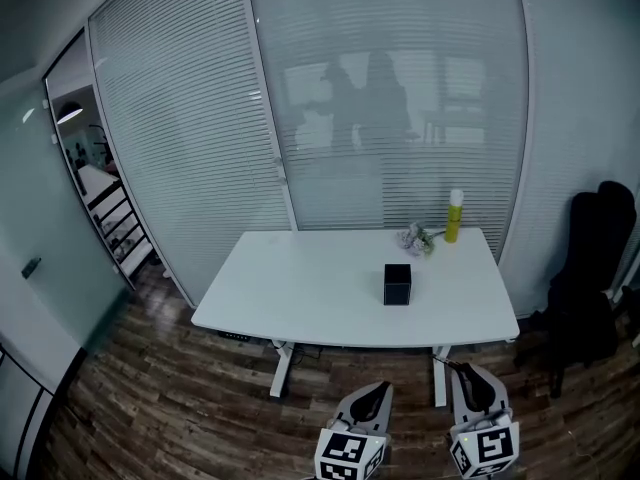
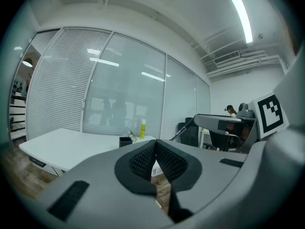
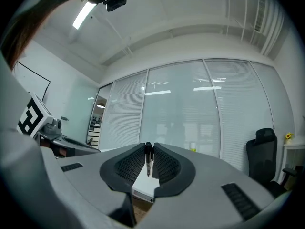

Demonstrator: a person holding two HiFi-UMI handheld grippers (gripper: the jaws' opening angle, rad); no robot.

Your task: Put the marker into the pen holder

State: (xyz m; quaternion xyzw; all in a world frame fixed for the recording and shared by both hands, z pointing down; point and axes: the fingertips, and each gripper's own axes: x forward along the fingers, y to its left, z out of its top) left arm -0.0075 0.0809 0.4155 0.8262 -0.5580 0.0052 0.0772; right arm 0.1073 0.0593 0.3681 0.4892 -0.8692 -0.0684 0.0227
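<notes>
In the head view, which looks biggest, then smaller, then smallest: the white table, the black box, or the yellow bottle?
1. White table: by far the largest.
2-3. Black pen holder and yellow bottle: too close to rank. The bottle looks taller, the holder wider; the bottle stands farther back.

I see a white desk (image 1: 300,288) on a dark wood floor (image 1: 150,408), before a glass wall (image 1: 400,98) with its blinds down. A black chair (image 1: 595,268) stands to its right. A strip light (image 2: 242,13) glows on the white ceiling.
</notes>
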